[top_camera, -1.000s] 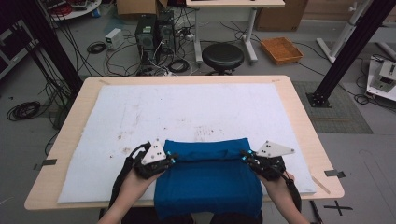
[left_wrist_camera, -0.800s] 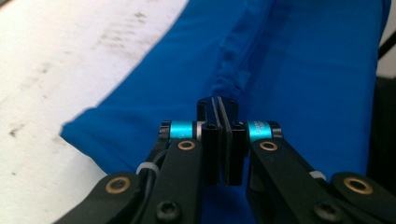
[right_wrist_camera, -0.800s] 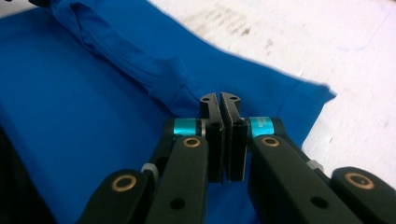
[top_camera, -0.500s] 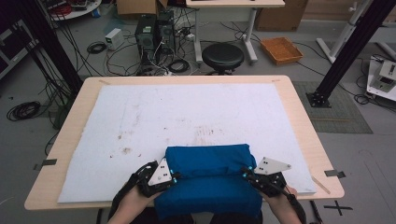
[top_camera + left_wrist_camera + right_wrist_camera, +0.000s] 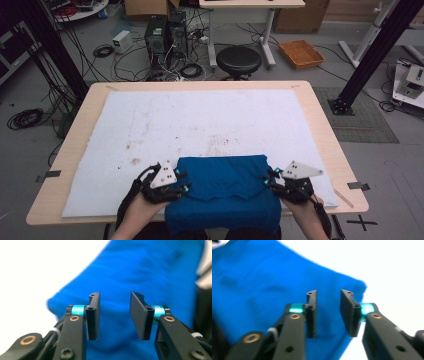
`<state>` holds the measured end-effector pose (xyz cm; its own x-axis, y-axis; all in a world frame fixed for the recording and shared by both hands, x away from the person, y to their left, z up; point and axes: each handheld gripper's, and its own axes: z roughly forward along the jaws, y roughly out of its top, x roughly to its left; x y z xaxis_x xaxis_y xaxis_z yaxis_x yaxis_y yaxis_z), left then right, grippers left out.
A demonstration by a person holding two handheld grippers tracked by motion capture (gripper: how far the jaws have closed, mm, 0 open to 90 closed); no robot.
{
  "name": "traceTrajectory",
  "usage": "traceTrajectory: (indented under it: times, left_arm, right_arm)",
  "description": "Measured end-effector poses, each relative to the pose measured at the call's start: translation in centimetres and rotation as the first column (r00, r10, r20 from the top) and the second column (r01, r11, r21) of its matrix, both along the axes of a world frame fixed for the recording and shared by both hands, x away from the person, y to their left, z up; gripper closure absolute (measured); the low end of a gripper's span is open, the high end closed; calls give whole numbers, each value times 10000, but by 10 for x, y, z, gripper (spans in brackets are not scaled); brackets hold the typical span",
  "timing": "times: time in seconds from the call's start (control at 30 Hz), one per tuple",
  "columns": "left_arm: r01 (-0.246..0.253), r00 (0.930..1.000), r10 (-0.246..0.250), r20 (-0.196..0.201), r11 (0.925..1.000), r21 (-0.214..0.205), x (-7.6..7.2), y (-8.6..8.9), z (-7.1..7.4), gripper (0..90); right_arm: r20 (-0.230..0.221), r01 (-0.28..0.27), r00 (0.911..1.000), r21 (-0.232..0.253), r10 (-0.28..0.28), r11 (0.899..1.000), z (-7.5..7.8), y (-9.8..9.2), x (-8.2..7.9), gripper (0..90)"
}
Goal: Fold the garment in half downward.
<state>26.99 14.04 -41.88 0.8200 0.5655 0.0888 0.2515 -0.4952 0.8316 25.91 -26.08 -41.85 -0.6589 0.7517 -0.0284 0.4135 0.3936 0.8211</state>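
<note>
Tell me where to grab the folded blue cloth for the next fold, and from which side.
Probably take the blue cloth at its two far corners, left gripper coming in from the left edge and right gripper from the right. It lies flat, both sides are free, and both grippers' jaws stand open there.

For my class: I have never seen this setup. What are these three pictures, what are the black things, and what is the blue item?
A person holds a two-jaw tool in each hand. The high view looks down on the table, covered by a white sheet. A folded blue cloth lies at the near edge, between the left tool and right tool. The other two pictures come from cameras riding on each tool. Both tools' jaws have just been opening and now stand apart over the cloth, so nothing is held.
</note>
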Motion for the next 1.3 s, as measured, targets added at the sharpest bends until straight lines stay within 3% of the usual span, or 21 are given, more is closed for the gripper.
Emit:
traceTrajectory:
  times: [0.07, 0.1, 0.23, 0.3, 0.4, 0.47, 0.6, 0.73, 0.83, 0.9, 1.0, 1.17, 1.3]
  left_arm:
    - [-233, 9997, 232, -42, 9996, -133, 5, 1, 1, 568]
    - [-794, 9966, 785, -250, 9962, -362, 19, 3, 3, 568]
    - [-1591, 9846, 1538, -826, 9854, -615, 43, 6, -1, 549]
    - [-1855, 9769, 1761, -1209, 9801, -712, 53, 7, -5, 538]
    - [-2375, 9591, 2231, -1740, 9691, -666, 65, 9, -13, 519]
    - [-2429, 9561, 2290, -1828, 9683, -577, 67, 9, -16, 517]
    - [-2598, 9419, 2504, -2238, 9656, -133, 68, 9, -25, 520]
    - [-2691, 9318, 2507, -2623, 9624, -363, 67, 12, -29, 531]
    - [-2567, 9345, 2334, -2689, 9649, -545, 64, 13, -30, 593]
    - [-2280, 9370, 1983, -2877, 9709, -734, 64, 13, -31, 716]
    - [-2108, 9488, 1910, -2515, 9761, -539, 61, 11, -29, 799]
    - [-2327, 9552, 2240, -1935, 9723, -235, 62, 10, -28, 829]
    - [-2389, 9577, 2363, -1641, 9710, 36, 70, 8, -25, 830]
  right_arm:
    - [22, 436, 9990, 300, -437, 9986, 3, -4, 13, 632]
    - [-23, 802, 9968, 525, -802, 9954, 4, -7, 23, 621]
    - [-438, 1526, 9879, 1052, -1487, 9827, 2, -11, 50, 595]
    - [-826, 1674, 9840, 1232, -1579, 9782, -1, -10, 60, 574]
    - [-1258, 1727, 9796, 1270, -1569, 9767, -8, -7, 70, 561]
    - [-1505, 1697, 9769, 1136, -1519, 9789, -13, -4, 74, 562]
    - [-2051, 1576, 9689, 796, -1386, 9843, -24, -3, 79, 605]
    - [-2487, 1348, 9628, 1048, -1053, 9853, -32, -7, 80, 678]
    - [-2478, 1041, 9661, 1157, -728, 9878, -32, -7, 79, 769]
    - [-2427, 941, 9679, 1093, -652, 9895, -31, -5, 77, 799]
    - [-2312, 848, 9712, 1097, -576, 9903, -31, -6, 76, 820]
    - [-1860, 867, 9799, 736, -718, 9935, -28, -4, 76, 831]
    - [-1590, 964, 9835, 530, -869, 9939, -22, -2, 84, 832]
